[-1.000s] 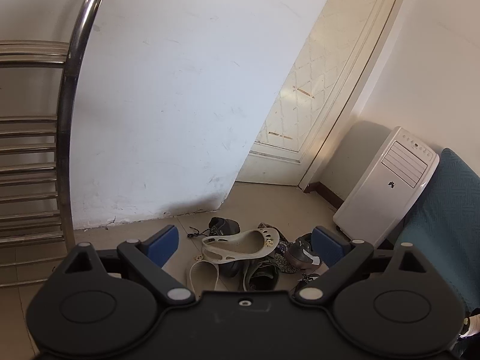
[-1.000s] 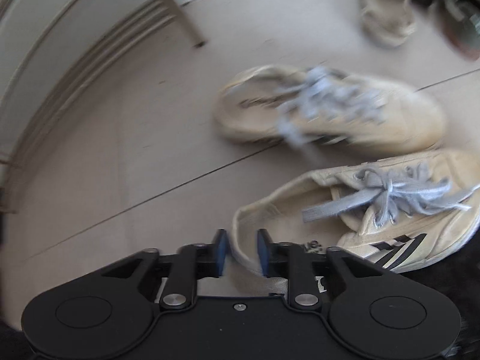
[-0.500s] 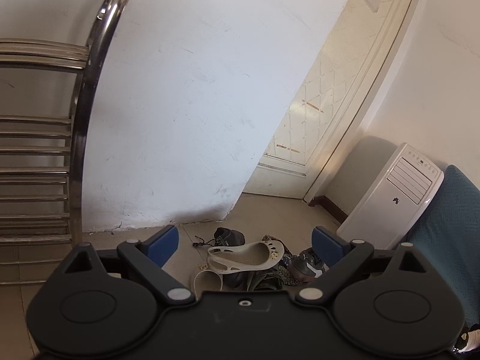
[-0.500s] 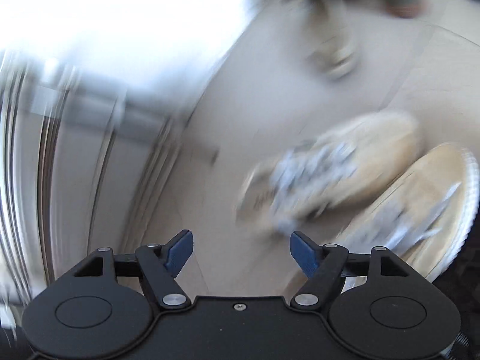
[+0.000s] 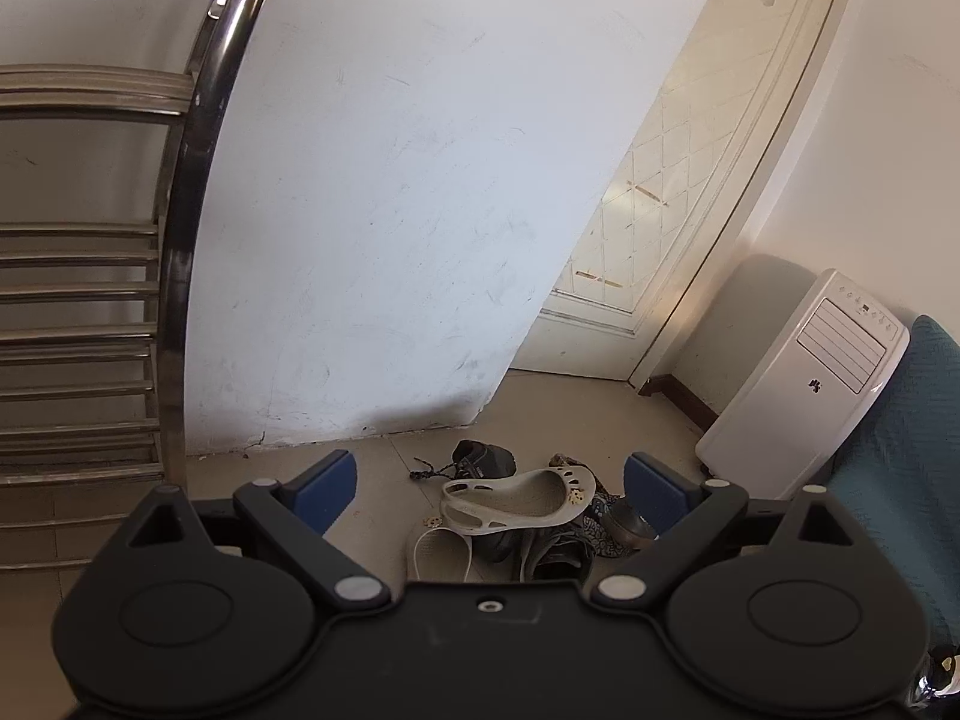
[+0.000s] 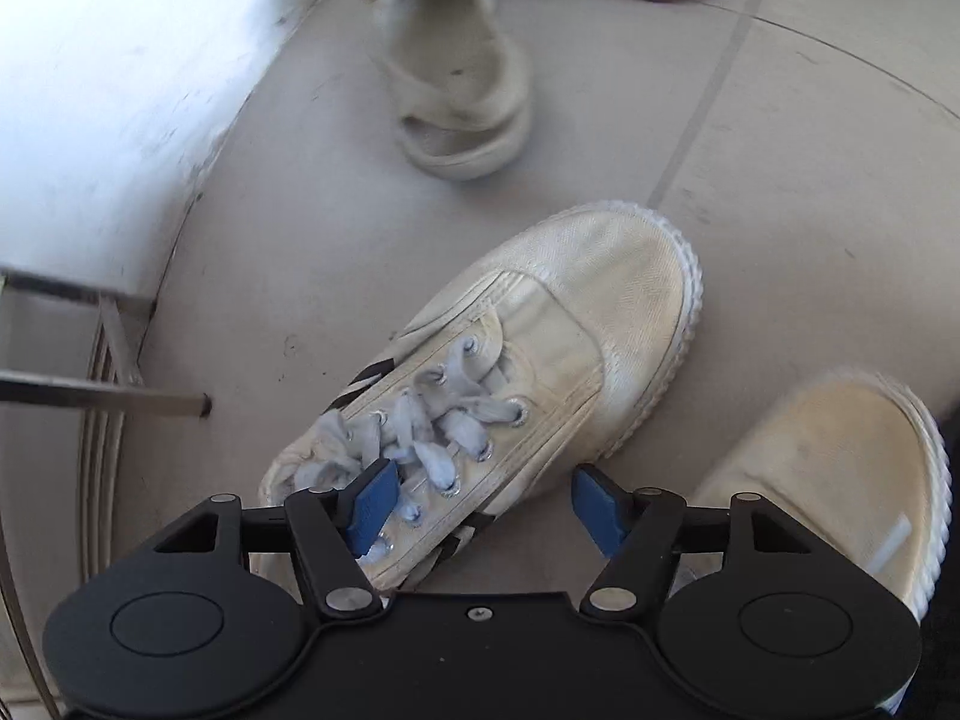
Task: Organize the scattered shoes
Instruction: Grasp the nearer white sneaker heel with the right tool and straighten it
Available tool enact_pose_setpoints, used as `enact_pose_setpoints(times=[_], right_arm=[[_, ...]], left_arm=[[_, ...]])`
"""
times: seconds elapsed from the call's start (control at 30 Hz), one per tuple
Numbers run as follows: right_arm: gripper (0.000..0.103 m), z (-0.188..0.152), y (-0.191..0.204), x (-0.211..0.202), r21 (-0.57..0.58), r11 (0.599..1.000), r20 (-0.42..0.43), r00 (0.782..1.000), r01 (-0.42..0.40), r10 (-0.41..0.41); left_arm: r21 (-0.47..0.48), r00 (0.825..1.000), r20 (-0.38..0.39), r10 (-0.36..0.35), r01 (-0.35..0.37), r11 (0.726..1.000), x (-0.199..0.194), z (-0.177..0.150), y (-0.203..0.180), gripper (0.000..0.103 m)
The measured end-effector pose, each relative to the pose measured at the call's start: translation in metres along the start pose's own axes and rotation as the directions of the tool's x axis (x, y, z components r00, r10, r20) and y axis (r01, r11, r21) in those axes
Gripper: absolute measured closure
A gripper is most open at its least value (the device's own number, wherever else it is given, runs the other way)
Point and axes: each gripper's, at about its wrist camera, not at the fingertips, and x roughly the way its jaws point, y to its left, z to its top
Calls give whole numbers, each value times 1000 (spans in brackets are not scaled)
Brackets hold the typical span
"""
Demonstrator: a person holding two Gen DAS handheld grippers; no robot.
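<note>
A cream canvas sneaker (image 6: 570,312) with grey laces and black stripes lies on the tiled floor, toe pointing up-right. My right gripper (image 6: 486,510) hovers over its laced rear half. One blue pad sits above the laces, the other just off the shoe's right side, and neither presses on it. The jaws are closing. Its matching sneaker (image 6: 840,468) lies at the lower right. In the left wrist view my left gripper (image 5: 489,480) stands wide open and holds nothing. It points at a shoe pile by the wall, with a cream clog (image 5: 522,495) on top and a dark shoe (image 5: 486,457) behind.
A steel shoe rack (image 5: 78,330) stands at the left, and its foot (image 6: 108,399) shows beside the sneaker. A cream sandal (image 6: 456,90) lies further off. A white air cooler (image 5: 804,384), a door (image 5: 678,180) and teal fabric (image 5: 900,450) are at the right.
My right gripper let go of a sneaker's heel rim, opened wide, rolled, and swung over the other sneaker. The left gripper's view has hardly shifted.
</note>
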Motion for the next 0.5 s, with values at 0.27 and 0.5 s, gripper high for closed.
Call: enact_pose_setpoints(times=[0.27, 0.5], right_arm=[[39, -18, 6, -55, -255, 965, 21, 997, -65, 73], [37, -69, -13, -98, -541, 828, 38, 988, 149, -153]], left_arm=[[-21, 1000, -13, -11, 11, 1000, 5, 2, 3, 7], [-23, 998, -29, -53, 52, 998, 12, -2, -6, 7]])
